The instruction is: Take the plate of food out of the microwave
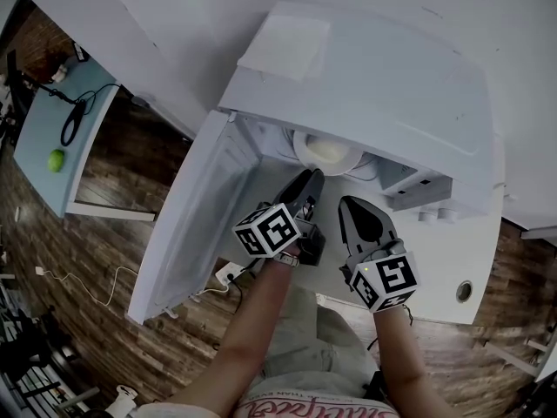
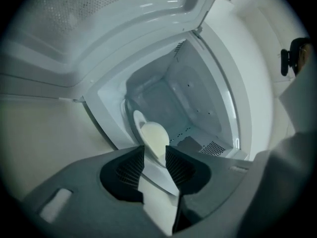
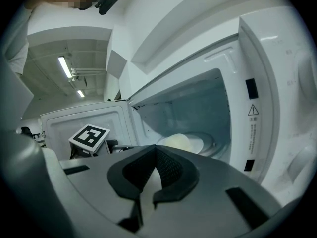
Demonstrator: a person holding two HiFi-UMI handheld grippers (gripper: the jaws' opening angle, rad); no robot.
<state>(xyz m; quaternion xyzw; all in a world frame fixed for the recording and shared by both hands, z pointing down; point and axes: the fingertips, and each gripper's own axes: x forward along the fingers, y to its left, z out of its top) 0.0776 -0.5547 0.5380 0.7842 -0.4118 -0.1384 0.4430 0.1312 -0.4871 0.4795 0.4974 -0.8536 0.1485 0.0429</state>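
The white box-shaped microwave stands on the white worktop with its broad white door swung wide to my left, so the cavity is free to enter. The round white plate sits inside on the cavity floor and carries a pale mound of food. My left hand-held gripper is released, jaws apart with nothing between them, and lined up on the plate's near rim. My right hand-held gripper is clenched on nothing, just beside it at the opening. I judge the best move is to slide the left jaws over the rim, close firmly, and draw the plate out level so the food does not slip.
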